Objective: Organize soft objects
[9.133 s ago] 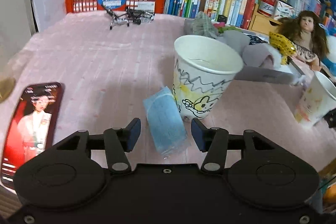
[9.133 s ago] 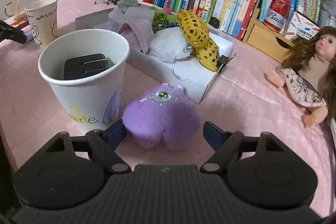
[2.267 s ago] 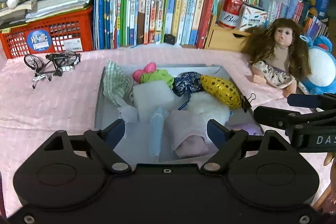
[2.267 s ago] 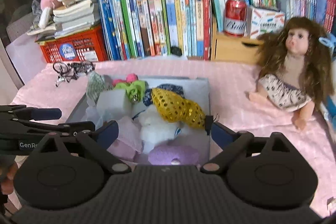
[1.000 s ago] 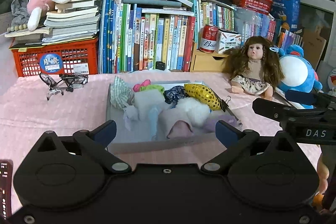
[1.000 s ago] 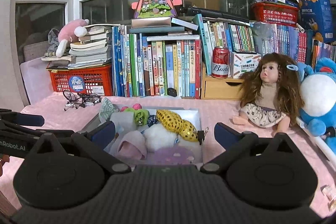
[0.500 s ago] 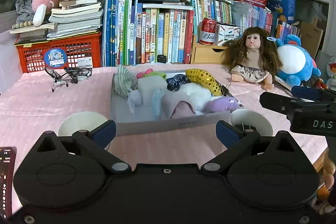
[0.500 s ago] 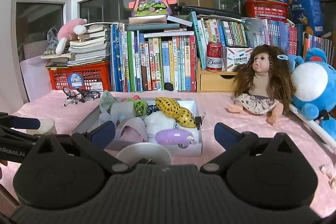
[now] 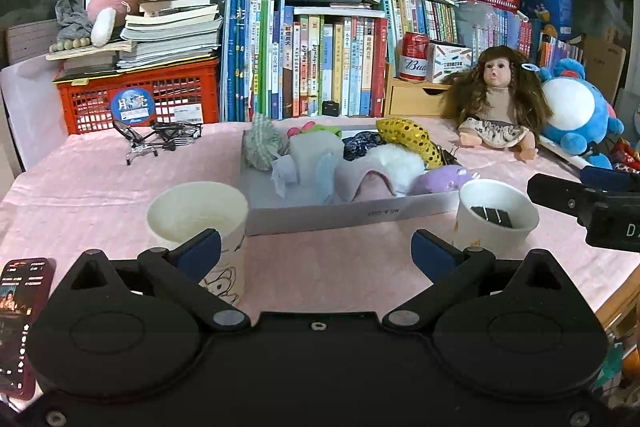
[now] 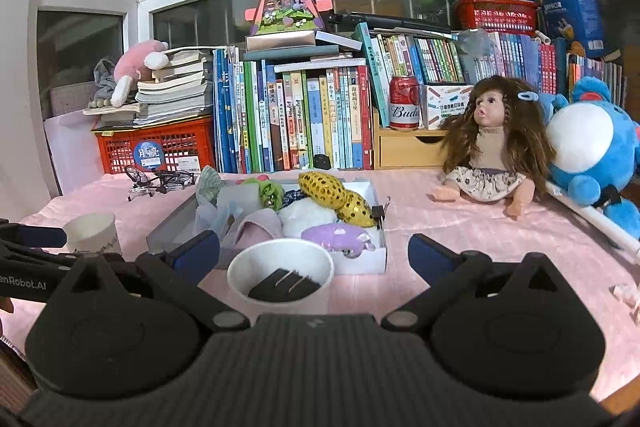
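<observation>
Pink-clothed tabletop [image 9: 100,171], bearing a shallow grey box [image 9: 348,213] at its middle. Packed inside: purple plush [image 10: 338,237], white fluffy toy [image 10: 306,215], yellow sequined pouch [image 10: 332,193], pink cloth [image 9: 366,179], green-checked cloth [image 9: 262,143]. Flanked in front by two paper cups: an empty one [image 9: 198,223] on the left, another [image 10: 280,277] holding a black clip. Held above the near edge, left tool [image 9: 316,251] and right tool [image 10: 314,253], both spread wide and gripping nothing. Seated beside the box, a doll [image 10: 486,147].
</observation>
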`<state>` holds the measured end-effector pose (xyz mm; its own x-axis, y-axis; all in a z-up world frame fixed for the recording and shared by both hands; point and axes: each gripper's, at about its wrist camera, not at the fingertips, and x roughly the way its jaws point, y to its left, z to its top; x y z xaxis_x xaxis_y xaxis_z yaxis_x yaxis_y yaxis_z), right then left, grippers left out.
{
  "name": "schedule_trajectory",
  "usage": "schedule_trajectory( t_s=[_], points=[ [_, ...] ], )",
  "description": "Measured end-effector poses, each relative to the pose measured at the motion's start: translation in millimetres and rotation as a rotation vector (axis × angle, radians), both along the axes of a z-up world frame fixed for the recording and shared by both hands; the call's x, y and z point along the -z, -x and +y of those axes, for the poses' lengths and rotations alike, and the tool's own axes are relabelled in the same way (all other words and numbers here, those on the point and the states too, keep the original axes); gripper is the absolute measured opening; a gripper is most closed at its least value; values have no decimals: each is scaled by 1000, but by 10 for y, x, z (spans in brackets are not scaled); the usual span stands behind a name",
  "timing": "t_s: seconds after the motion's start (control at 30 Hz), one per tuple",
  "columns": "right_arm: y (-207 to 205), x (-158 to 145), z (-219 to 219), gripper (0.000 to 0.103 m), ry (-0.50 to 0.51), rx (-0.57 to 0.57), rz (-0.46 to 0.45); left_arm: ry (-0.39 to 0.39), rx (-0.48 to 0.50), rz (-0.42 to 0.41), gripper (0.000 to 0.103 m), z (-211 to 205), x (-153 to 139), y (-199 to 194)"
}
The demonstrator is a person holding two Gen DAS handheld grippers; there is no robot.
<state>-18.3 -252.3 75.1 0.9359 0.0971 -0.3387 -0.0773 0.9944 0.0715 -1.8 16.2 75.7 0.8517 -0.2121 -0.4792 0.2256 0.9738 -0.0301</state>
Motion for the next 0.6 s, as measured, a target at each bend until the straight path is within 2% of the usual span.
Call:
schedule_trajectory(
  t_s=[0.2, 0.6],
  points=[
    [122, 172, 54, 103, 11, 2, 14, -1, -15, 19, 101, 50, 114, 92],
    [125, 517, 112, 103, -25, 3, 138, 2, -76, 105, 102, 203, 444, 144]
  ],
)
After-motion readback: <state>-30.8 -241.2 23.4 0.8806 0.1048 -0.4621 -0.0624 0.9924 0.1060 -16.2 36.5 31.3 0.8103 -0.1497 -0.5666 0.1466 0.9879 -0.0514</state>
